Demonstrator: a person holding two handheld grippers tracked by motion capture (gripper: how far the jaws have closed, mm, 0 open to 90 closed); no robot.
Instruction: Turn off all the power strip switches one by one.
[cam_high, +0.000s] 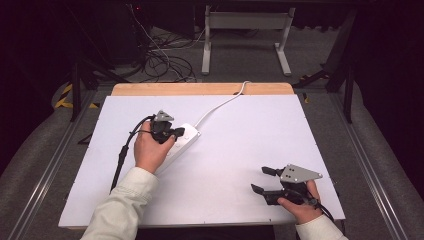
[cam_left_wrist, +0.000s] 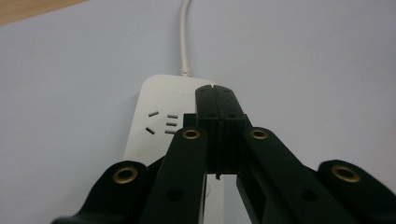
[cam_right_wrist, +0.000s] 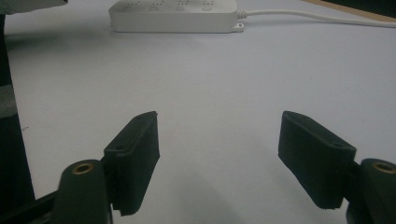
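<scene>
Nearest the person, at the lower right of the high view, the right tool (cam_high: 263, 179) lies low over the white desk (cam_high: 240, 150) with its jaws spread wide and nothing between them; the right gripper view confirms this, showing the right tool's two black pads far apart over bare white surface. Farther in and to the left, the left tool (cam_high: 176, 132) is held over the white power strip (cam_high: 184, 139), its tips on the strip's top. From above, the hand and the tool's body hide much of the strip, so the contact is hard to read there. The left gripper view fills that in: the jaws are pressed fully together with nothing between them, their joined tips resting on or just above the strip's top face near the end where the cord (cam_left_wrist: 183, 37) leaves, beside a socket (cam_left_wrist: 162, 122) with its slots. Whether the tips actually press a button cannot be told, since they cover the spot. The right gripper view shows the strip side-on, with a small tab at the cord end. Farthest away, the cord runs to the desk's wooden back edge (cam_high: 200, 89) in the high view.
</scene>
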